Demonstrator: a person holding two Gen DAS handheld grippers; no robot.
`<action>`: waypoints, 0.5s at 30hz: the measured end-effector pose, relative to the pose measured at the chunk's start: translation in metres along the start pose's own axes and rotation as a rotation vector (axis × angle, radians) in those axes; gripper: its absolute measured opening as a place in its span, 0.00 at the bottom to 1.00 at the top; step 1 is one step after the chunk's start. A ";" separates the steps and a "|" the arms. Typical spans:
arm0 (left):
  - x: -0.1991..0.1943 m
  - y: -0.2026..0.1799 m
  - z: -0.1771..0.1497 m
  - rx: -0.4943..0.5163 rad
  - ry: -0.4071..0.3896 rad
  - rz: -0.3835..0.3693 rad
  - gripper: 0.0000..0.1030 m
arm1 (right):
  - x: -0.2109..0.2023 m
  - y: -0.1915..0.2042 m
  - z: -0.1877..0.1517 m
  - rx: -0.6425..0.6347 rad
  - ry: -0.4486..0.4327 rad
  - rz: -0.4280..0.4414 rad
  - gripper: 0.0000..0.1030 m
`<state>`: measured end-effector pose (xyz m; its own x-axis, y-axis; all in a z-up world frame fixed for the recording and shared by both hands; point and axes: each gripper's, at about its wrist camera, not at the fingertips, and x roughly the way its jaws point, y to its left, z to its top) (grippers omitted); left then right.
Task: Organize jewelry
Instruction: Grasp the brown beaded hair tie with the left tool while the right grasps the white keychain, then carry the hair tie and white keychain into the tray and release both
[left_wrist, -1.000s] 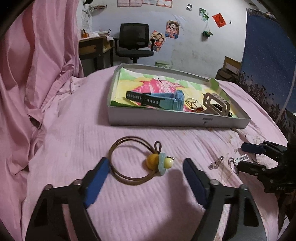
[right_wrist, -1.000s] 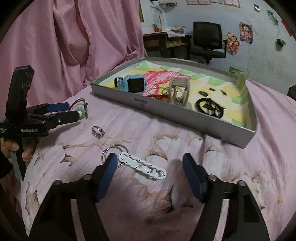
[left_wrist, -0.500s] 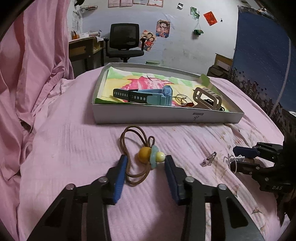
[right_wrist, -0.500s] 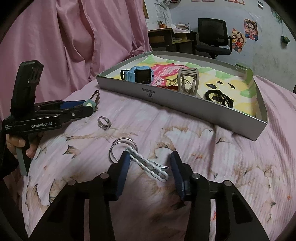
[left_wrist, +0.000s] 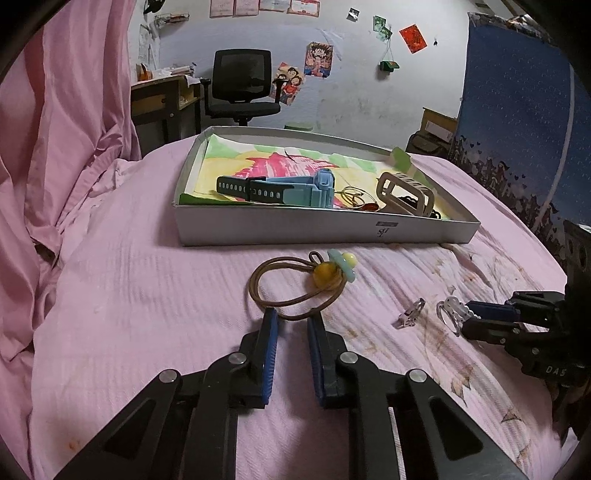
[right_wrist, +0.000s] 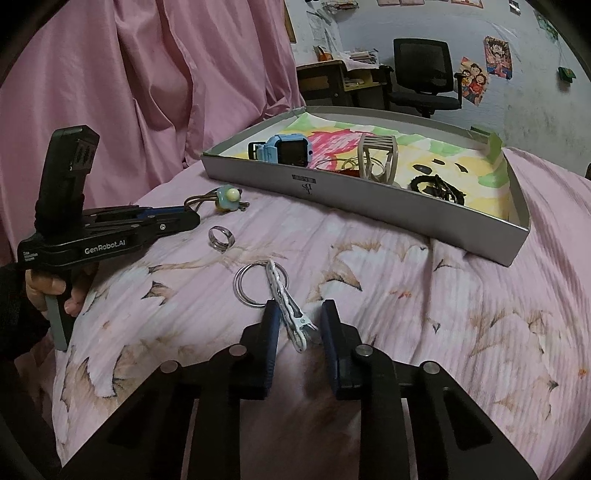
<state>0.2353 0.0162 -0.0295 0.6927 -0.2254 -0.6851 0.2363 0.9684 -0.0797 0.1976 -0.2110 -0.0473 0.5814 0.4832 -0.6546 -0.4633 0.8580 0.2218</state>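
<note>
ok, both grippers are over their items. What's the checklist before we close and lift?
1. Hair tie band between the left gripper fingers: ok, the loop's near end lies there.
2. Left grip closed on the band: not ok, gap visible.
3. White clip between the right gripper fingers: ok.
4. Right grip closed on the clip: not ok, gap on one side.
5. Key rings linked to the clip: cannot tell.
6. Landing room in the tray: ok, bare liner shows at the far side.
</note>
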 end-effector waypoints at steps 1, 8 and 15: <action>0.000 0.000 0.000 -0.001 0.000 -0.001 0.15 | 0.000 0.000 0.000 0.001 -0.001 0.002 0.16; -0.001 0.001 -0.001 -0.003 -0.009 -0.012 0.06 | 0.000 0.000 -0.001 0.000 -0.003 0.006 0.11; -0.006 -0.002 -0.002 0.008 -0.034 -0.017 0.03 | -0.003 0.001 -0.001 0.000 -0.023 0.004 0.11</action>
<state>0.2292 0.0156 -0.0261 0.7112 -0.2457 -0.6586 0.2541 0.9634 -0.0851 0.1949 -0.2119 -0.0462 0.5948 0.4903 -0.6371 -0.4657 0.8561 0.2241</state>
